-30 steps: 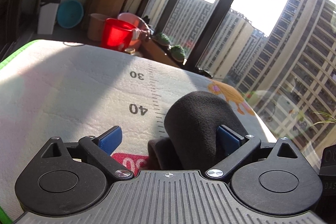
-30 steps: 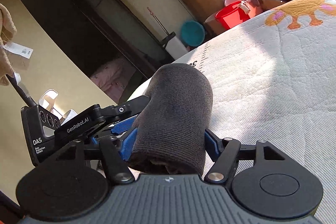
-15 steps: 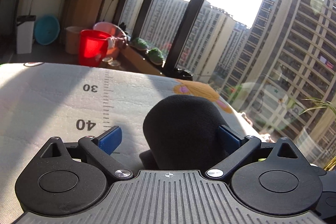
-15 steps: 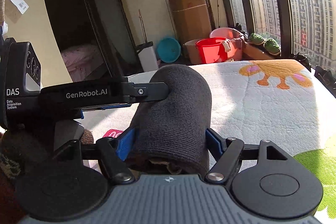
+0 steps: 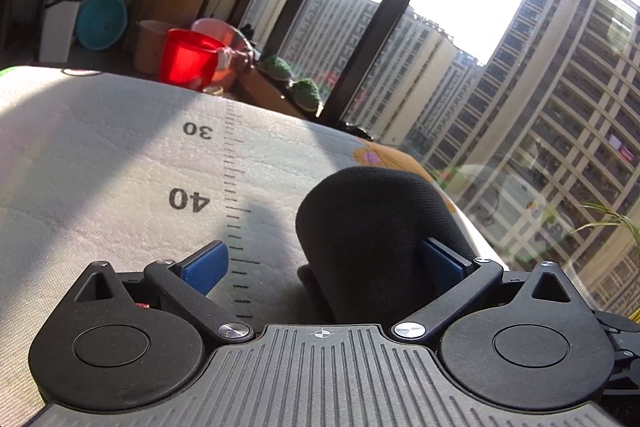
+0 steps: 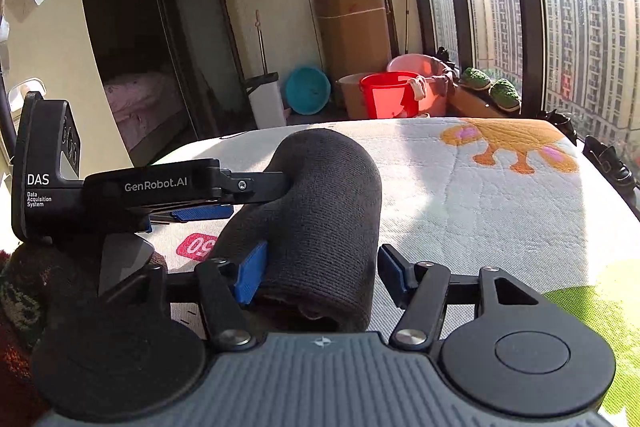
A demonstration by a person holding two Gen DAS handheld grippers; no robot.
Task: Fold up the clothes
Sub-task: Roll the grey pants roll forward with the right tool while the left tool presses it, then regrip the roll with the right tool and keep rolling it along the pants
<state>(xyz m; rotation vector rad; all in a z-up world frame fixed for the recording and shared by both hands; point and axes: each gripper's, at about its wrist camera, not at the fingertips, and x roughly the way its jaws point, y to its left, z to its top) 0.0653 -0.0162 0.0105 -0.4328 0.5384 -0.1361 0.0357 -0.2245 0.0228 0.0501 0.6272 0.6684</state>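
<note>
A dark knitted garment, rolled into a thick tube (image 6: pixel 320 211), stands up off the printed play mat (image 6: pixel 480 207). My right gripper (image 6: pixel 322 253) has the roll between its blue pads. Its jaws are closing, and the left pad (image 6: pixel 250 275) dents the fabric. My left gripper (image 6: pixel 256 197) reaches in from the left, one black finger against the roll. In the left wrist view the roll (image 5: pixel 372 239) leans on the right pad (image 5: pixel 440 261). The left gripper (image 5: pixel 324 249) is open, its other pad well apart from the cloth.
The mat (image 5: pixel 120 167) ends at a floor with a red bucket (image 6: pixel 384 95), a teal basin (image 6: pixel 308 91) and a cardboard box (image 6: pixel 352 23). Tall windows run along the right. Dark shoes (image 6: pixel 608 159) sit by the mat's right edge. A knitted sleeve (image 6: pixel 20 287) shows at lower left.
The right wrist view has rolled from tilted to level and risen a little, with the roll still between its pads. The left gripper has shifted slightly; the roll stays against its right pad.
</note>
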